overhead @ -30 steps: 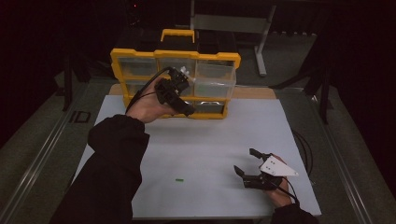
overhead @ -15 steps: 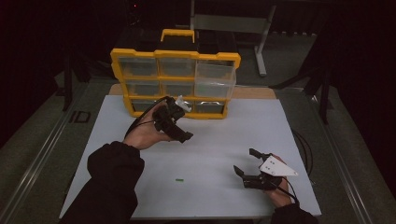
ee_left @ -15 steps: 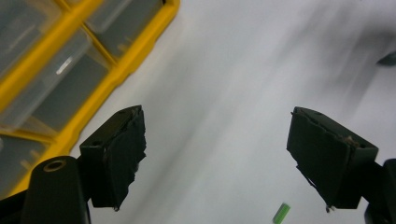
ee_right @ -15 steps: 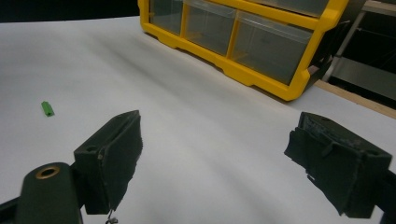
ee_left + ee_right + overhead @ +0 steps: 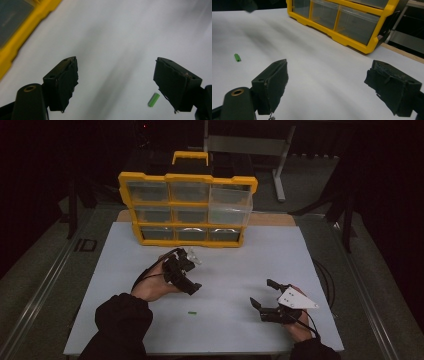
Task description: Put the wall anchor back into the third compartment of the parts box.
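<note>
Green peg (image 5: 192, 312) — small, lying flat on the white table (image 5: 230, 265), near the front edge, touching nothing; also seen in the left gripper view (image 5: 153, 99) and the right gripper view (image 5: 237, 57).

Left gripper (image 5: 186, 279) — held above the table just behind the peg; jaws wide apart, nothing between them.

Right gripper (image 5: 263, 293) — low over the table's right front, well apart from the peg; jaws spread wide, empty.

Yellow organizer (image 5: 187, 210) — clear drawers, standing upright at the table's far edge.
</note>
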The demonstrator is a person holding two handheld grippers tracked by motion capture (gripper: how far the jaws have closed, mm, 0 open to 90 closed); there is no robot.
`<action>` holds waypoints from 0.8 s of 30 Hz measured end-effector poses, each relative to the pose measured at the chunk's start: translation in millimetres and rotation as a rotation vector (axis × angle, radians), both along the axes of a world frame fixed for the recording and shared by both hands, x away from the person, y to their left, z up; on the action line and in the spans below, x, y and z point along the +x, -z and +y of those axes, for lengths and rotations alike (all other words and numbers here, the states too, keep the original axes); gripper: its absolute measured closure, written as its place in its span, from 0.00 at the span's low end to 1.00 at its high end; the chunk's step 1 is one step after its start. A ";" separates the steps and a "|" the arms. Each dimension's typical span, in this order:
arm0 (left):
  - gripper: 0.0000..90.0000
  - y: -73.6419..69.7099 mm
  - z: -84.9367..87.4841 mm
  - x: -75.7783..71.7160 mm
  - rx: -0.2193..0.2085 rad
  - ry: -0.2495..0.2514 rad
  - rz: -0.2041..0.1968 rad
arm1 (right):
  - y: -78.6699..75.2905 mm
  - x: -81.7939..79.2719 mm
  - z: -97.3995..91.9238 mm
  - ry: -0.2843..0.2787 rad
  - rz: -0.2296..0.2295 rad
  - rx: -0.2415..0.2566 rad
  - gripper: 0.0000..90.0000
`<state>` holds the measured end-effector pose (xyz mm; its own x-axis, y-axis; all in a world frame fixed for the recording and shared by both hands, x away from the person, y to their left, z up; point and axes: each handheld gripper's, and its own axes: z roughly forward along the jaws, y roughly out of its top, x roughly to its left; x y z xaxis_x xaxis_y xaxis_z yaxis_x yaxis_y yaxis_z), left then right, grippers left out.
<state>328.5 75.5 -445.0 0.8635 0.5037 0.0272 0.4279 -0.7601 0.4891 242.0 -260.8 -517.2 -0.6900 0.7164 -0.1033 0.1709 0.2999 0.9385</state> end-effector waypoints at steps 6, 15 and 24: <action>0.23 21.0 0.0 -8.8 -0.030 0.003 0.015 | 0.0 -0.1 0.1 0.000 0.000 -0.002 0.17; 0.22 46.1 0.0 -24.2 -0.022 0.018 0.027 | 0.0 -0.2 0.3 0.000 0.001 -0.002 0.17; 0.22 57.5 -1.0 -36.6 -0.027 0.043 0.038 | 0.3 -0.5 1.3 -0.003 0.003 -0.005 0.17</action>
<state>291.9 74.5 -502.5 0.8847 0.4659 -0.0188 0.4134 -0.7651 0.4936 241.4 -259.6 -517.5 -0.6921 0.7142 -0.1048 0.1729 0.3050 0.9365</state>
